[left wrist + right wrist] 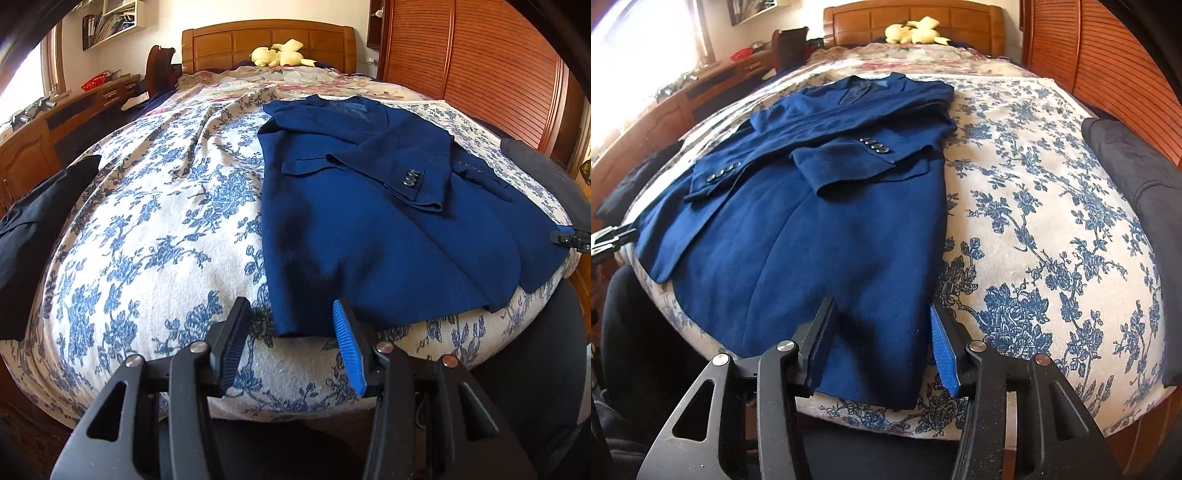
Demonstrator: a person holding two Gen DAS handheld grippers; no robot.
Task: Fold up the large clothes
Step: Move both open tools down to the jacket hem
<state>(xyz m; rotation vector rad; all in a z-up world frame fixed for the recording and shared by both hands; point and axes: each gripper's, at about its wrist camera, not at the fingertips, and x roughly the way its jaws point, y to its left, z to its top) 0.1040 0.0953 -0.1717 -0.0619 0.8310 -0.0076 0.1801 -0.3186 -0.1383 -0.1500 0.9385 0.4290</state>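
Note:
A navy blue blazer (369, 229) lies flat on the floral bed sheet (147, 240), collar toward the headboard, both sleeves folded across its front. My left gripper (291, 310) is open at the near edge of the bed, with the blazer's near left hem corner lying flat between its fingers, untouched by the pads. In the right wrist view the blazer (820, 229) fills the left half. My right gripper (882, 306) is open over the near right hem corner, the cloth lying loose between its fingers. Each gripper's tip shows at the other view's edge: right gripper (570, 238), left gripper (609, 238).
Dark garments lie at both sides of the bed: one on the left (37, 221), one on the right (1137, 184). A yellow plush toy (280, 53) sits by the wooden headboard (269, 40). A wooden desk (55, 118) runs along the left, louvred wardrobe doors (480, 66) along the right.

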